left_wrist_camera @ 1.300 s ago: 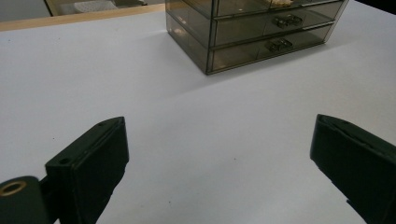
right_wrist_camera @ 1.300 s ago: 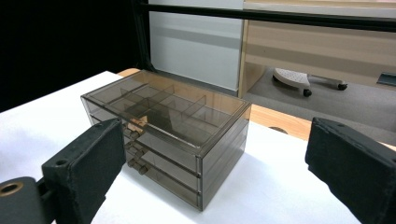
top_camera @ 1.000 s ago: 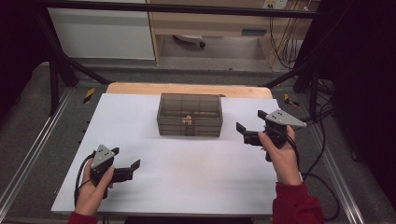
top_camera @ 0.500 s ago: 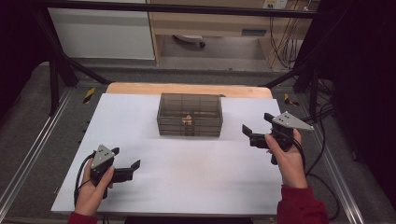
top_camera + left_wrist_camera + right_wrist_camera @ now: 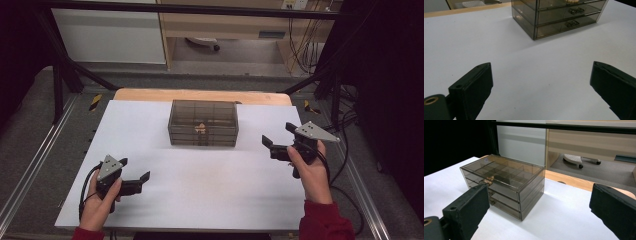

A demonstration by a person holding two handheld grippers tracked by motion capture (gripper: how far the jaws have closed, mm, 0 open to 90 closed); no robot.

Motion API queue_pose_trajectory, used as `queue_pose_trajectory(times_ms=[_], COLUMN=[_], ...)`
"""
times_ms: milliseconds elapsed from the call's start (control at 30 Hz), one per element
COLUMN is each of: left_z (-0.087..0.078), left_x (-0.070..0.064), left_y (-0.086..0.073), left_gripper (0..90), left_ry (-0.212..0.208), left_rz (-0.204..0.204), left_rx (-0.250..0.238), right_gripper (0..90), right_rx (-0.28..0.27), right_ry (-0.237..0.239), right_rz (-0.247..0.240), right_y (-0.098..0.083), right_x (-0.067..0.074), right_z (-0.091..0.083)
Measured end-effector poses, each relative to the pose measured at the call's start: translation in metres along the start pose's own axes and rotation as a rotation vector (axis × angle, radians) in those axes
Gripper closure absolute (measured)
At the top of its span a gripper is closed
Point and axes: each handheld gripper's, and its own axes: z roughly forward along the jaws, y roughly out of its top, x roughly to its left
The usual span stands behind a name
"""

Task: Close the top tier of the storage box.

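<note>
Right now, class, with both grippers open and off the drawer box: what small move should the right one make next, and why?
Probably ease the right gripper left toward the drawer box front. It hangs open beside the box, touching nothing, nearer than the left gripper, and the drawers look closed.

Drawer box (image 5: pixel 559 17) top beyond frame edge
</note>
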Motion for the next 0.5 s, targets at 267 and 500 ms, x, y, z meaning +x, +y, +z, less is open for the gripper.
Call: queue_pose_trajectory(times_ms=[267, 500], left_z=[-0.0007, -0.0009], left_x=[0.0009, 0.001], left_y=[-0.0001, 0.0], left_gripper=[4.9, 4.9], left_ry=[0.002, 0.002], left_rz=[-0.002, -0.002], left_rx=[-0.003, -0.002], right_gripper=[3.4, 3.5], right_rx=[0.007, 0.009], right_ry=[-0.004, -0.006], right_rz=[0.003, 0.003], right_y=[-0.0037, -0.007], right_x=[-0.0012, -0.002], right_z=[-0.0026, -0.0053])
